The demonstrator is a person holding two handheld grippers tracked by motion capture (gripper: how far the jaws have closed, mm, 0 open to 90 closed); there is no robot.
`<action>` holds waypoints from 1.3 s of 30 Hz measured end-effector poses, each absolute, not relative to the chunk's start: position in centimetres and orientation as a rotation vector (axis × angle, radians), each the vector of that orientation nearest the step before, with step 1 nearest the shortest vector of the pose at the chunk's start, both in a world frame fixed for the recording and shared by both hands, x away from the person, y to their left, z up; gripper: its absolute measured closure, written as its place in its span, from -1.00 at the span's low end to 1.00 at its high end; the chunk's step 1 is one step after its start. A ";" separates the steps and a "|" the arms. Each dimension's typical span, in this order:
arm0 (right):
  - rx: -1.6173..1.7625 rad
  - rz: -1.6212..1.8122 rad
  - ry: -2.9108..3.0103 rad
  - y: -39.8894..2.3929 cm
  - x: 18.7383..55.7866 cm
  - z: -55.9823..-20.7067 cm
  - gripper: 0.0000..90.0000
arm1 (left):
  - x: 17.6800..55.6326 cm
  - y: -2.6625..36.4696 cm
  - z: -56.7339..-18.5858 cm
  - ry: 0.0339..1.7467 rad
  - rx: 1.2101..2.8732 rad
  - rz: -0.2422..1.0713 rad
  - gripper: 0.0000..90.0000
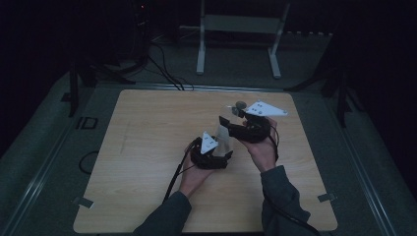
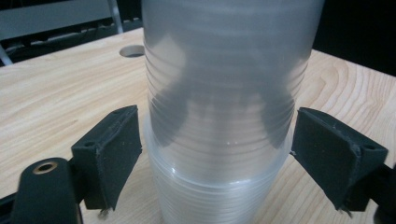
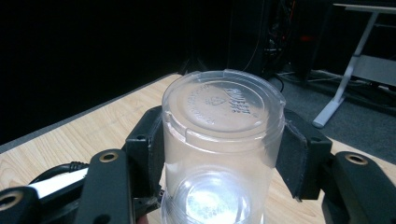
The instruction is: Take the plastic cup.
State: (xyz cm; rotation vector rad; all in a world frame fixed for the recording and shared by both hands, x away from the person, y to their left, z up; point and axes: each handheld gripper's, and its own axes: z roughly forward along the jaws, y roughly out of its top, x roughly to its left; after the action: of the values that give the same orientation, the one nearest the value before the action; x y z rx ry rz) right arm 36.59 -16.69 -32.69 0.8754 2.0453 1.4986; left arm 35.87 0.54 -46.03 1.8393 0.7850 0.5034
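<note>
Both hand-held grippers meet over the middle of the pale wooden tabletop, each gripped by a bare hand coming out of a grey sleeve. Clear ribbed plastic cups, stacked upside down one over another, stand between them. In the left gripper view, the left gripper has its two black padded jaws spread on either side of the lower part of the stack; the left pad sits just beside the wall and the right pad stands a little off it, so this gripper looks parted rather than clamped, though the translucent plastic makes contact hard to judge. In the right gripper view, the right gripper has its jaws pressed against both sides of the topmost clear cup, whose embossed round base faces up, and it is closed on that cup. From the high view the left gripper lies low and nearer the person, while the right gripper is higher and farther away, the stack showing faintly between them. A white metal frame stands on the dark floor beyond the table.
</note>
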 end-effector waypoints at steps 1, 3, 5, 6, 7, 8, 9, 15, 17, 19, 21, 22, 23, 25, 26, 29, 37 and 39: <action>0.877 1.501 2.042 -16.7 36.5 -32.6 -0.10 | 35.9 0.6 -45.9 0.782 1.840 0.506 -0.66; 0.874 1.509 2.038 -16.8 36.4 -32.4 -0.10 | 35.8 0.7 -45.7 0.780 1.835 0.503 -0.66; 0.869 1.512 2.034 -16.8 36.3 -32.2 -0.10 | 35.6 0.9 -45.5 0.777 1.826 0.499 -0.65; 0.869 1.519 2.032 -16.9 36.3 -32.1 -0.10 | 35.6 1.0 -45.4 0.771 1.825 0.500 -0.65; 0.869 1.526 2.031 -16.9 36.2 -32.0 -0.10 | 35.5 1.0 -45.3 0.769 1.822 0.502 -0.65; 0.870 1.526 2.029 -16.9 36.2 -31.9 -0.10 | 35.4 1.1 -45.2 0.764 1.818 0.499 -0.65; 0.865 1.528 2.026 -16.9 36.1 -31.8 -0.10 | 35.3 1.1 -45.1 0.761 1.817 0.499 -0.64; 0.858 1.530 2.012 -17.2 35.9 -31.1 -0.10 | 35.0 1.6 -44.7 0.767 1.811 0.505 -0.55; 0.859 1.531 2.004 -17.4 35.8 -30.9 -0.10 | 34.8 1.8 -44.5 0.770 1.799 0.505 -0.51; 0.862 1.532 1.998 -17.7 35.7 -30.7 -0.10 | 34.7 2.0 -44.3 0.768 1.797 0.502 -0.50; 0.861 1.532 1.991 -18.0 35.6 -30.5 -0.10 | 34.5 2.2 -44.1 0.763 1.794 0.508 -0.48; 0.863 1.532 1.987 -18.1 35.5 -30.5 -0.10 | 34.4 2.3 -44.0 0.760 1.794 0.507 -0.47; 0.862 1.533 1.982 -18.3 35.5 -30.4 -0.10 | 34.3 2.3 -44.0 0.760 1.790 0.506 -0.47; 0.866 1.536 1.973 -18.6 35.3 -30.3 -0.10 | 34.2 2.5 -43.8 0.761 1.784 0.506 -0.45; 0.868 1.536 1.969 -18.8 35.3 -30.2 -0.10 | 34.1 2.5 -43.8 0.764 1.782 0.501 -0.42; 0.878 1.531 1.958 -19.3 35.2 -30.1 -0.09 | 33.9 2.7 -43.7 0.769 1.784 0.486 -0.42; 0.905 1.521 1.931 -20.9 34.8 -30.1 -0.08 | 33.1 2.6 -43.5 0.757 1.794 0.483 -0.42; 0.912 1.518 1.926 -21.3 34.8 -30.1 -0.08 | 33.0 2.6 -43.5 0.753 1.801 0.482 -0.42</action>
State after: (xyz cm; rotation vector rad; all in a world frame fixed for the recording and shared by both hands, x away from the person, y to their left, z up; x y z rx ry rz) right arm 34.77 -21.30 -30.08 0.9123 1.9258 1.5177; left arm 33.00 2.56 -43.48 1.8014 0.7533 0.4819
